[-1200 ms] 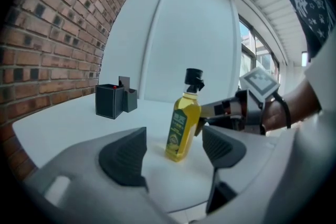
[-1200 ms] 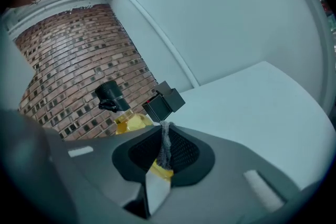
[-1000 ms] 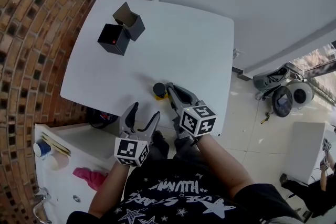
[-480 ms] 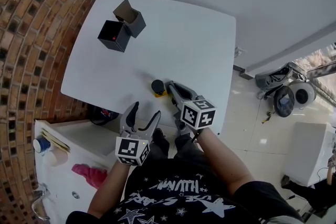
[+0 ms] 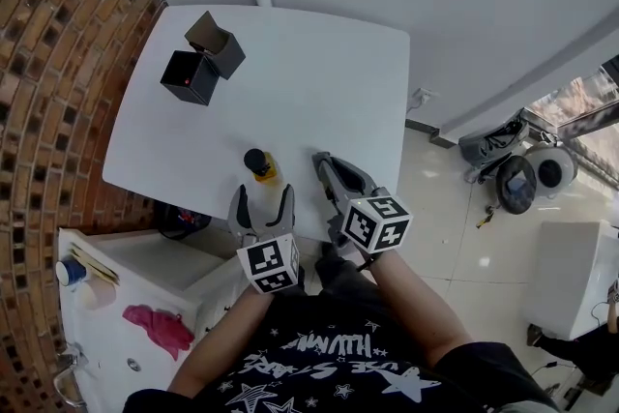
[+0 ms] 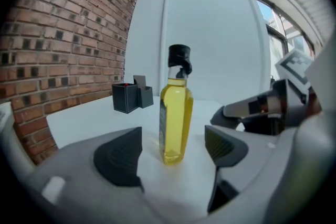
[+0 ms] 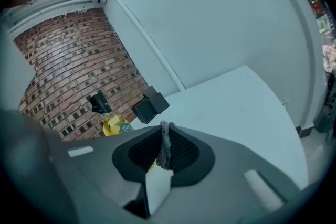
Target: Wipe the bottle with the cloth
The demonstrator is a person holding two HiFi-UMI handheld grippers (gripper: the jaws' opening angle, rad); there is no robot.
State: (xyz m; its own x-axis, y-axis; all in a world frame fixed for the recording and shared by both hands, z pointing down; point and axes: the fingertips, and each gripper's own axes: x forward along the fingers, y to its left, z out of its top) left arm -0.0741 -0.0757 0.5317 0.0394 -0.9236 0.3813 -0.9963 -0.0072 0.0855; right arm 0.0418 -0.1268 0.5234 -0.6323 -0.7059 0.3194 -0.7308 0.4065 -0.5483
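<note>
Wiping had not begun — the bottle stood untouched on the bench, just ahead of the left hand-held gripper, whose jaws, apart, had just opened wider; the right hand-held gripper was clamped on the cloth.

The person wears a black short-sleeved T-shirt printed with white stars and lettering. The grey left gripper and grey right gripper each bear a white cube with black square markers.
</note>
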